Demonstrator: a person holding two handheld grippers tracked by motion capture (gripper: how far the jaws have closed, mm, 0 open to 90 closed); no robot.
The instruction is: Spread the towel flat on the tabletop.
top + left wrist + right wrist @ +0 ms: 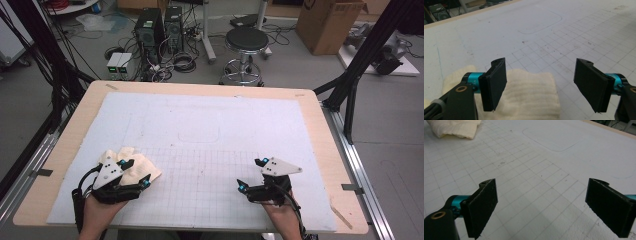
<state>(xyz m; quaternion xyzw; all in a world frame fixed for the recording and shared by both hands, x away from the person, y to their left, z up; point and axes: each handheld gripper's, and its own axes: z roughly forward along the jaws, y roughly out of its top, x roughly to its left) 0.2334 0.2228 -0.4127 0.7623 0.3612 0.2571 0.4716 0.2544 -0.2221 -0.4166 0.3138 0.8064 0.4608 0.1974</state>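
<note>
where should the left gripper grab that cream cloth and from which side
Best bet is the cloth's near folded edge, the thick rounded roll lying between the open jaws of the left gripper. Come down from above and slightly from the person's side, one jaw over the fold and one on the mat. The cloth lies limp and low, so a bunched fold probably gives more to pinch than a flat part.

You have nothing readable here: no text, label, brand or number can be made out on anything, in any view.
</note>
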